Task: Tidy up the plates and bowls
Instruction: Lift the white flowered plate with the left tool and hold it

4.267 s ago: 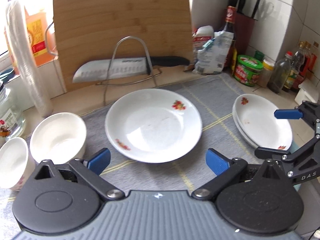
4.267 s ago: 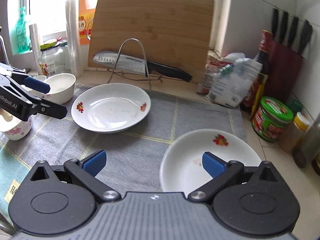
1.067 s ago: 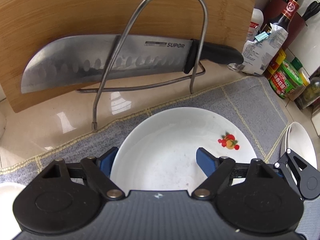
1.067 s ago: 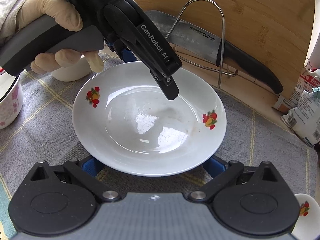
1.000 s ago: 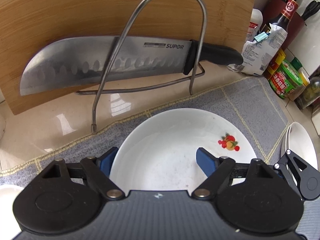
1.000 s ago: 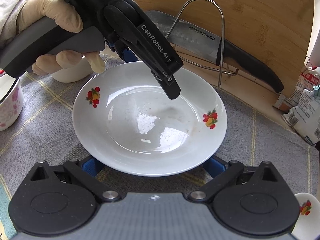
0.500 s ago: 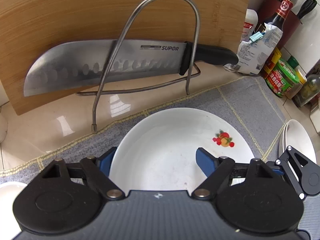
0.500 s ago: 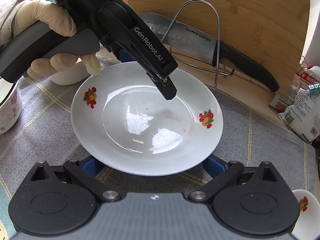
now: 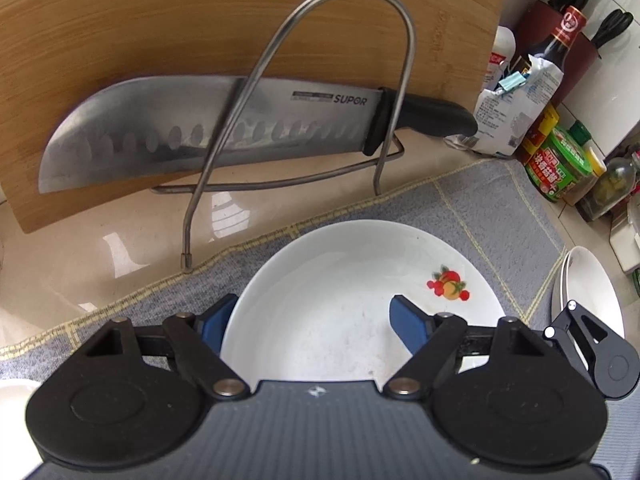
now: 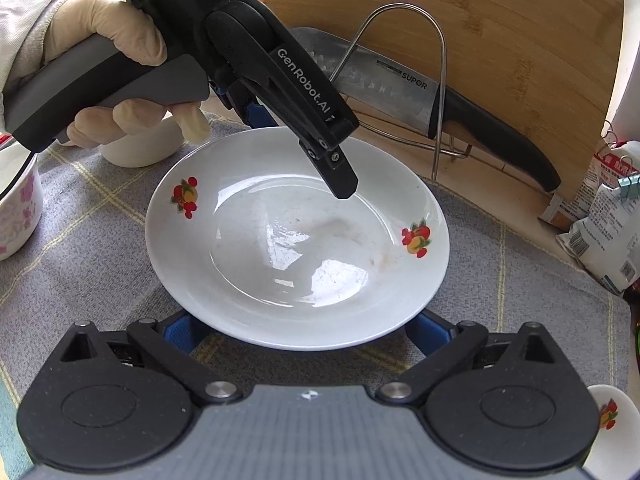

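Observation:
A white plate (image 9: 344, 280) (image 10: 296, 240) with fruit decals lies on the grey mat. My left gripper (image 9: 312, 328) (image 10: 298, 150) straddles its far-left rim, one blue pad outside the rim and the other over the inside. Its jaws are closing, and the pads stand clear of the rim. My right gripper (image 10: 302, 332) is open at the plate's near edge, and the rim hides the tips of both its pads. A stack of matching plates (image 9: 588, 292) (image 10: 608, 420) sits to the right. A white bowl (image 10: 140, 148) and a floral bowl (image 10: 16, 208) stand at the left.
Behind the plate stands a wire rack (image 9: 304, 92) holding a large knife (image 9: 208, 128), with a wooden cutting board (image 9: 200, 20) leaning behind it. Bottles, a green-lidded jar (image 9: 560, 164) and a clipped bag (image 9: 512, 112) crowd the back right. A gloved hand (image 10: 100, 40) holds the left gripper.
Since four seconds ago both grippers have closed in on the middle plate from opposite sides. Over the last second the left jaws have narrowed slightly; the plate has not shifted.

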Action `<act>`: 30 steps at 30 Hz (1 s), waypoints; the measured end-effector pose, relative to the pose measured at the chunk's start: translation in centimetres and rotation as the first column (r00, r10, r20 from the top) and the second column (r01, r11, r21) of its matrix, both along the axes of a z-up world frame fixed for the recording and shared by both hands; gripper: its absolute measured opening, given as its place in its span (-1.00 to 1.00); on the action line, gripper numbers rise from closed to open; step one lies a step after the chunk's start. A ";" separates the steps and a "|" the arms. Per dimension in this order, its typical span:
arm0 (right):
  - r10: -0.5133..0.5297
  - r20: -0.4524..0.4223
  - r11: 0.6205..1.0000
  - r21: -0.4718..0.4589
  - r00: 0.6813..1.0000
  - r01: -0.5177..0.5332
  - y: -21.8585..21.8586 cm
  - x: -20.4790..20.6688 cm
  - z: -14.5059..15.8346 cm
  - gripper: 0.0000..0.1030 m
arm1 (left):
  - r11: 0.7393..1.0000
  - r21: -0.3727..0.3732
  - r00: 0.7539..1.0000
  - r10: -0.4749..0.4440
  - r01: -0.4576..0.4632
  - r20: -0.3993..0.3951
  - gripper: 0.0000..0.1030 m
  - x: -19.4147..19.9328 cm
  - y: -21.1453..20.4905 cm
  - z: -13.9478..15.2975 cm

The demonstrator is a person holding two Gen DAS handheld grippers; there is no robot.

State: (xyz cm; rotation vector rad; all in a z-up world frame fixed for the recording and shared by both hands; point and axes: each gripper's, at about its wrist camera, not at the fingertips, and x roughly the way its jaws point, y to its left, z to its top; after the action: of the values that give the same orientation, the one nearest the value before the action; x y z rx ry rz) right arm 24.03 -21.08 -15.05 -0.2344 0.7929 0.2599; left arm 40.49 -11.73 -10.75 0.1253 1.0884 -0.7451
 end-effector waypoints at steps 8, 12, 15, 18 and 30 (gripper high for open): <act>-0.024 0.028 1.000 0.011 0.999 0.024 0.1 -0.5 0.0 1.00 | 1.000 -0.012 1.000 0.003 -0.003 0.008 0.56 -0.1 0.2 0.2; -0.043 0.048 0.999 0.028 0.998 0.041 -0.2 -0.9 0.4 1.00 | 1.000 -0.017 1.000 -0.004 0.004 0.020 0.56 -0.4 0.4 0.3; -0.060 0.063 0.998 0.040 0.996 0.058 -0.5 -0.8 0.6 1.00 | 1.000 -0.019 1.000 -0.009 0.010 0.024 0.56 -0.6 0.5 0.4; -0.057 0.051 0.998 0.027 0.997 0.055 -0.3 -0.6 0.2 1.00 | 1.000 -0.014 1.000 -0.021 0.021 0.018 0.56 -0.7 0.4 0.3; -0.062 0.028 0.995 0.075 0.998 0.060 -0.6 -0.7 -0.6 1.00 | 0.997 -0.070 1.000 -0.007 0.008 0.008 0.56 0.6 0.4 -0.1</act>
State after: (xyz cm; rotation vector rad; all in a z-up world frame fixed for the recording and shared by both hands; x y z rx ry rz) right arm 23.37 -21.73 -15.63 -0.1436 0.7579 0.2276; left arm 41.05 -11.34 -10.85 0.0723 1.0535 -0.7880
